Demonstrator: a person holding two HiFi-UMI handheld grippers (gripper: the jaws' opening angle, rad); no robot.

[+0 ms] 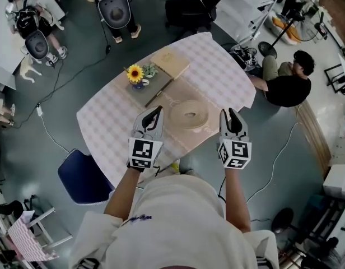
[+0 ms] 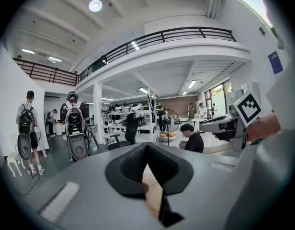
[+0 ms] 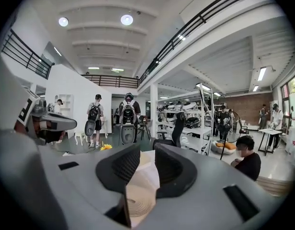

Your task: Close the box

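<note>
Checked table — box; right gripper, jaws apart

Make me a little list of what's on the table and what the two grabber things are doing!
table: pale checked cloth
box: flat brown cardboard, top not closed yet
in the box: beige coiled roll
flower: sunflower in a small pot, beyond the box
left gripper: jaw tips together, holding nothing, held above the near edge of the table
right gripper: jaws apart, holding nothing, held level with the left one
nearby: person sitting past the table's right end
</note>
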